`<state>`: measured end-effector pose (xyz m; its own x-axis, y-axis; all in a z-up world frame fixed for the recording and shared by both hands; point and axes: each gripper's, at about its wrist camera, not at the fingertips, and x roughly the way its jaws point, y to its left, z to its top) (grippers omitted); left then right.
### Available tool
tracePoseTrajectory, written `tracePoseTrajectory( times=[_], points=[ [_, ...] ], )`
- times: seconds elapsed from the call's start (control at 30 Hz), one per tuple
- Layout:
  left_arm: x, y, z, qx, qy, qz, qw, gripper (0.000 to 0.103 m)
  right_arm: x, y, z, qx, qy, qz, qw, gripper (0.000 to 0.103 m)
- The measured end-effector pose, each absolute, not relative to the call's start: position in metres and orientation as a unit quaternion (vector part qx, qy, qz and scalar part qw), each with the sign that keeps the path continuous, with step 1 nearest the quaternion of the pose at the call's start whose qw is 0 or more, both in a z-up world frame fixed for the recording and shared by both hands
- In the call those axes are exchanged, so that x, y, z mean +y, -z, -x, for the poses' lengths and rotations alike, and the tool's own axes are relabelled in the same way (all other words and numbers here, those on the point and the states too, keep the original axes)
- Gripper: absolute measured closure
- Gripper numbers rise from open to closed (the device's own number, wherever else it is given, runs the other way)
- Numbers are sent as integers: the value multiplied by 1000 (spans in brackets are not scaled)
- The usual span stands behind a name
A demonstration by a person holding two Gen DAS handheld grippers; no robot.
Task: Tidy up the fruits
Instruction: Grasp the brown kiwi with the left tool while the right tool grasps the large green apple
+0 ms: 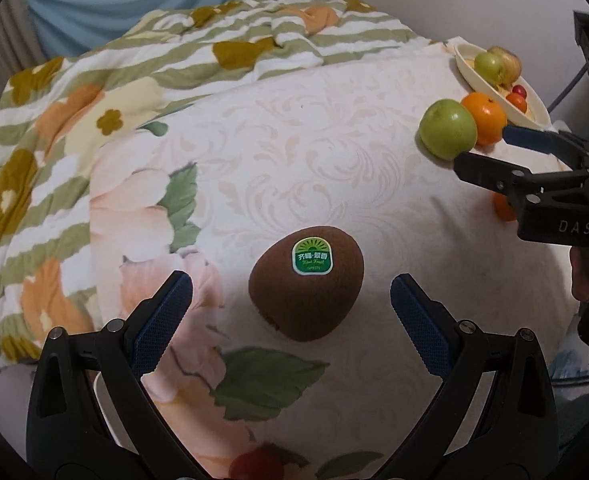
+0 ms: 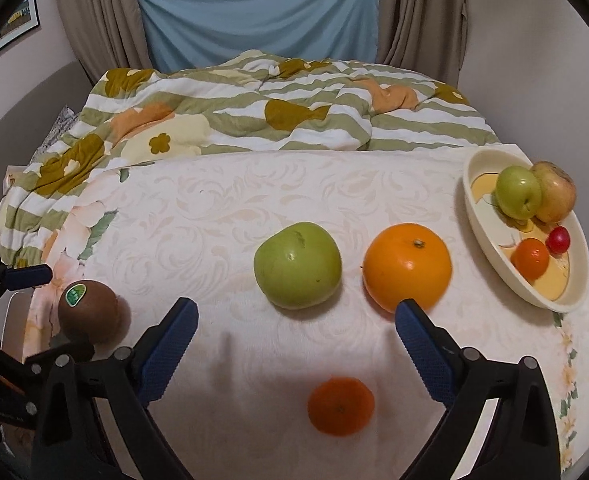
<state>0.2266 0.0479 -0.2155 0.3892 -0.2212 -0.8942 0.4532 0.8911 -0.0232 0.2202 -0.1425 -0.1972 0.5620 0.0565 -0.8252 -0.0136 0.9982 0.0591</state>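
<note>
I have the left gripper [image 1: 290, 296] spread wide over the kiwi [image 1: 305, 282], which lies on the cloth between its fingers, untouched. My right gripper [image 2: 296, 320] gapes too, the small mandarin [image 2: 341, 406] between its arms, unpinched.

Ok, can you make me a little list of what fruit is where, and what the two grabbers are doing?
in the bowl: green apple, yellowish apple, small orange fruit, small red fruit
loose on the cloth: big green apple, big orange, small orange, kiwi
left gripper: jaws open, either side of the kiwi, not touching
right gripper: jaws open, holding nothing
</note>
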Motion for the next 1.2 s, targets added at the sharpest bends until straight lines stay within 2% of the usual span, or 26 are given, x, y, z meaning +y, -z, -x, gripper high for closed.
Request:
tracePoseTrajectory(
  times=[0.07, 0.17, 0.3, 0.33, 0.4, 0.5, 0.87, 1.13, 1.2],
  points=[
    [46, 219, -228, 515, 207, -117, 823, 2, -139, 201, -223, 471, -24, -18, 882, 15],
    [42, 222, -232, 522, 206, -129, 817, 12, -136, 206, -228, 474, -26, -12, 880, 18],
    [41, 219, -234, 517, 214, -134, 817, 14, -136, 207, -234, 474, -22, -17, 880, 20],
    [41, 220, -235, 518, 216, -135, 817, 16, -137, 207, -235, 476, -22, -20, 879, 20],
    [40, 221, -235, 521, 224, -130, 813, 29, -136, 208, -237, 478, -23, -20, 878, 20],
    [37, 221, -233, 521, 230, -128, 812, 36, -134, 208, -241, 480, -25, -16, 877, 20],
    [37, 221, -229, 523, 224, -129, 812, 37, -128, 208, -251, 486, -32, -7, 873, 20],
    [47, 220, -229, 530, 210, -112, 814, 38, -128, 209, -258, 489, -21, 17, 872, 38],
    [50, 218, -228, 530, 206, -103, 816, 38, -129, 209, -259, 489, -14, 31, 871, 48]
  ],
)
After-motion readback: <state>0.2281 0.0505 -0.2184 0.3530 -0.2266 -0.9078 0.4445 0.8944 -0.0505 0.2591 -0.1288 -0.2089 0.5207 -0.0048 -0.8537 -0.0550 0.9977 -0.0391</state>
